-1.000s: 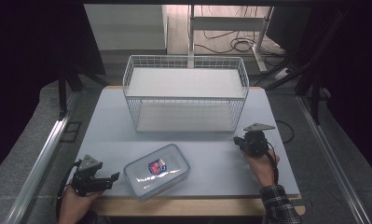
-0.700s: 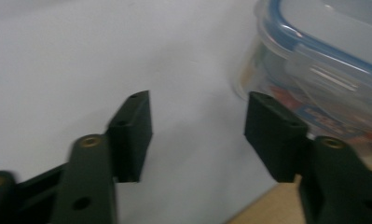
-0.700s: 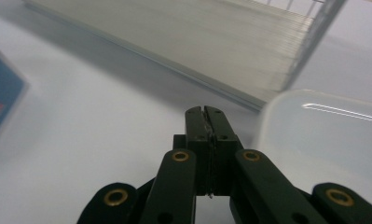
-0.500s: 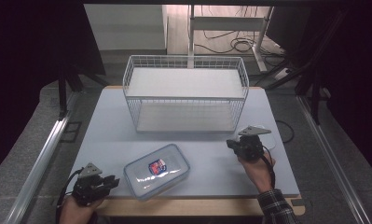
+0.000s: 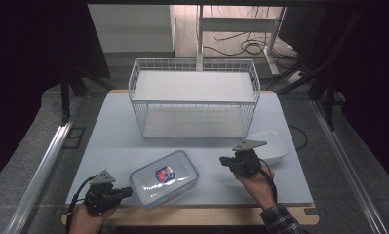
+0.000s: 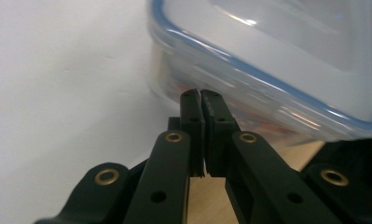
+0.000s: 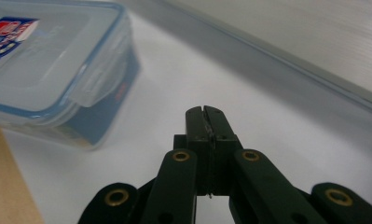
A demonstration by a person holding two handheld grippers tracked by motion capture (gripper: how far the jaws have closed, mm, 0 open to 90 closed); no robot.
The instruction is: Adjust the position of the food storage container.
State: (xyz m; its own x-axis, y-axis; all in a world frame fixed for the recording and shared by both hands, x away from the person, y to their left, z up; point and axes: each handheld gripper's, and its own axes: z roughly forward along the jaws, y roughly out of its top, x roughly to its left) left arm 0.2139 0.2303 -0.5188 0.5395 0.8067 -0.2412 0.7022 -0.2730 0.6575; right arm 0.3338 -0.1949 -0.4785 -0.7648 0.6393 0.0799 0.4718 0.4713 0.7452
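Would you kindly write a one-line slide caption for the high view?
Two hand-held grippers, left gripper and right gripper, flank a lidded plastic container before a wire rack.

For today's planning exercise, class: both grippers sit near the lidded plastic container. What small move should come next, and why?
Probably open the left gripper. Its fingers are pressed together right at the near wall of the clear food container, whose blue-sealed lid is on, so they cannot take hold as they are. The right gripper, also shut, lies farther off, between the container and the white bowl.
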